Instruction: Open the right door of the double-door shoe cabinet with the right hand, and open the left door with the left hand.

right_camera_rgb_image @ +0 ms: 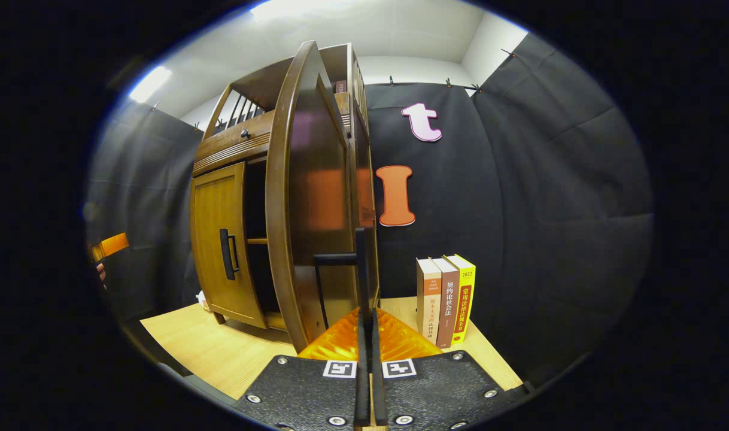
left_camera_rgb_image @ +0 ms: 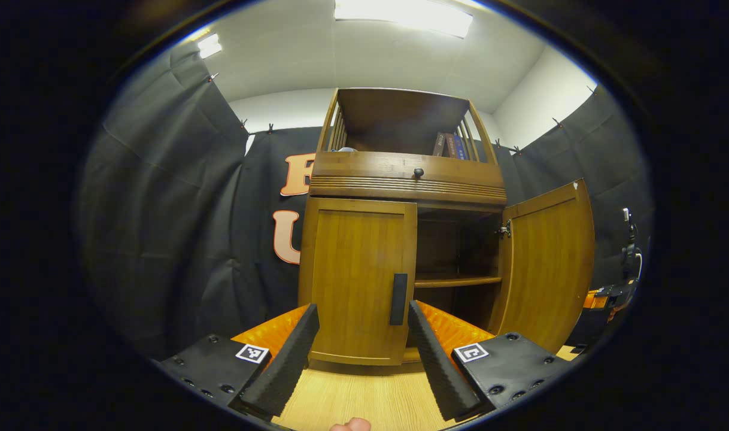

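My left claw [left_camera_rgb_image: 363, 353] is spread wide, fingers apart and touching nothing, pointed straight at the left door [left_camera_rgb_image: 355, 278] of the shoe cabinet [left_camera_rgb_image: 400, 227]. That door is shut. Its handle [left_camera_rgb_image: 398, 299] is a dark vertical bar at the door's right edge, long axis upright, lying dead ahead and a bit right of centre between my fingers, farther off than the tips. So the coming move, as I judge it, is forward and slightly right to bracket that bar, then close and pull out toward me, swinging the door leftward on its far-left hinge. The left claw is clearly the nearer one for this. My right claw [right_camera_rgb_image: 366, 335] is pinched narrow on the right door handle [right_camera_rgb_image: 360, 263], fingers pressed on the thin upright bar, with the right door [right_camera_rgb_image: 307, 209] swung well open and seen nearly edge-on; in the left gripper view the same door [left_camera_rgb_image: 547, 263] stands open at the right. Inside the open right half I see a shelf [left_camera_rgb_image: 457, 279], nothing I can make out on it; the interior is dark. The cabinet's open top rack holds a few books [left_camera_rgb_image: 448, 145]. Three more books [right_camera_rgb_image: 445, 299] stand upright on the surface [right_camera_rgb_image: 221, 353] to the right of the cabinet, near the black wall.
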### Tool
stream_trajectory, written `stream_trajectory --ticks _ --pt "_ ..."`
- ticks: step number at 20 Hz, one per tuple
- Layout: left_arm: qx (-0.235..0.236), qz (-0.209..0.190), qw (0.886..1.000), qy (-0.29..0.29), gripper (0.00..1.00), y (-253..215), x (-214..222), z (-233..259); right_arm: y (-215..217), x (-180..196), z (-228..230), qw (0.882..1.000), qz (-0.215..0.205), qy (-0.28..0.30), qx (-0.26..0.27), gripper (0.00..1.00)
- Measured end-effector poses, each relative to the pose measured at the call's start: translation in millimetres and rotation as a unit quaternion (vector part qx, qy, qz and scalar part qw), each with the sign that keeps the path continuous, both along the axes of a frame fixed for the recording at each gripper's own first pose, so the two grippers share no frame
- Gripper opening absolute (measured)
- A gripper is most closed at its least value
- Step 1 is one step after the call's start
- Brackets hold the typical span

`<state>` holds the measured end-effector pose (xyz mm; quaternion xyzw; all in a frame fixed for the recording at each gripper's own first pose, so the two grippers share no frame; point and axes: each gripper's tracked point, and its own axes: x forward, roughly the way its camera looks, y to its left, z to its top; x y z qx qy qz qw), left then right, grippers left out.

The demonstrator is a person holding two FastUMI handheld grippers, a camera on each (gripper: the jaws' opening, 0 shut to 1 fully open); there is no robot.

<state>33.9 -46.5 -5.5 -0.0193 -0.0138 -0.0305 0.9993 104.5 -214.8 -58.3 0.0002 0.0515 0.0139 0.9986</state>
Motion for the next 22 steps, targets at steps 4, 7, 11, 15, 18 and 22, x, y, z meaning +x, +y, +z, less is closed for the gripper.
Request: stream_trajectory --ticks 4,7,11,15,18,22 --pt "-0.004 -0.012 1.0 0.001 0.96 -15 11 -3 -1 -6 -1 1.0 -0.003 -0.004 -0.004 0.03" --pt "-0.004 -0.019 1.0 0.003 0.96 -25 17 -6 -11 -24 -1 1.0 -0.015 -0.001 0.007 0.05" --pt "0.001 -0.035 0.999 0.009 0.93 -42 34 -13 -19 -46 7 0.999 -0.036 -0.01 -0.002 0.12" --pt "0.023 -0.043 0.998 0.034 0.97 -55 67 -28 -25 -64 15 0.998 -0.063 -0.013 0.012 0.08" --pt "0.019 -0.058 0.998 0.029 0.93 -64 101 -30 -22 -71 18 0.997 -0.074 -0.016 0.025 0.45" --pt "0.038 -0.067 0.997 0.021 0.93 -71 148 -34 -24 -78 22 0.995 -0.088 -0.018 0.033 0.82"
